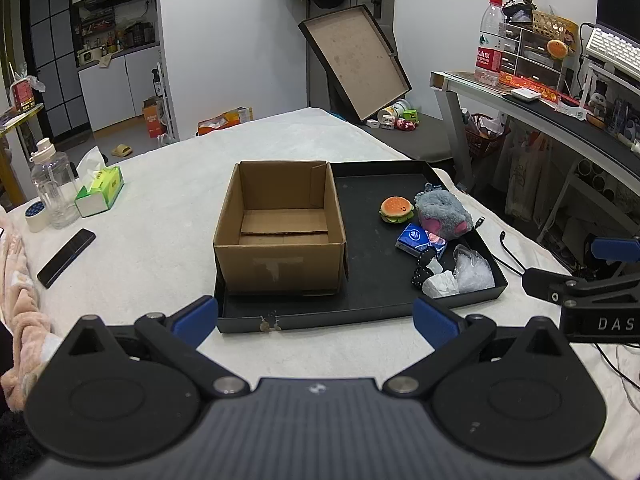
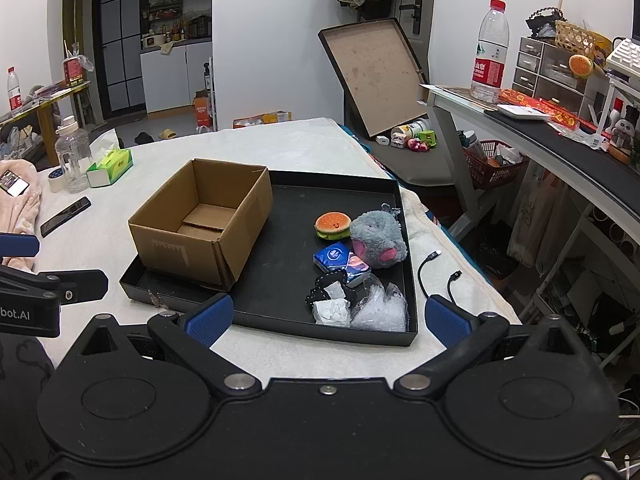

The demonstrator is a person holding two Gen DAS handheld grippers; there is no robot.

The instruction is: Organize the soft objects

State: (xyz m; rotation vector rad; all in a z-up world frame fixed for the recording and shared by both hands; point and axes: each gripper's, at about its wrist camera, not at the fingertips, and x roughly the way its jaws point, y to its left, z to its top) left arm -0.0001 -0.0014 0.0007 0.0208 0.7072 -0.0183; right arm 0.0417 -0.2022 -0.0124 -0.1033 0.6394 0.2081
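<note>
On the white-towelled table (image 1: pixel 168 208), a shallow black rectangular tray (image 2: pixel 264 312) carries everything. Its left half holds an open brown cardboard box (image 2: pixel 200 236), empty, flaps down: likely the bin for the soft things. Clustered on the tray's right side, apart from the box: a grey plush mouse with pink ears (image 2: pixel 378 240), a small burger-shaped squishy toy (image 2: pixel 332 225) just beside it, a blue tissue packet (image 2: pixel 334 257), crumpled clear plastic wrap (image 2: pixel 380 312), a wad of white paper (image 2: pixel 332 311), black dotted fabric (image 2: pixel 324 284). Grouping suggests a staged pile, nothing sorted yet.

Left gripper (image 1: pixel 316 318) and right gripper (image 2: pixel 328 316) both hang short of the tray's near edge, fingers spread wide, holding nothing.

Around: green tissue box (image 1: pixel 100 192), dark phone (image 1: pixel 66 258), clear bottle (image 1: pixel 54 188); cluttered desk to the right, kitchen doorway behind.
</note>
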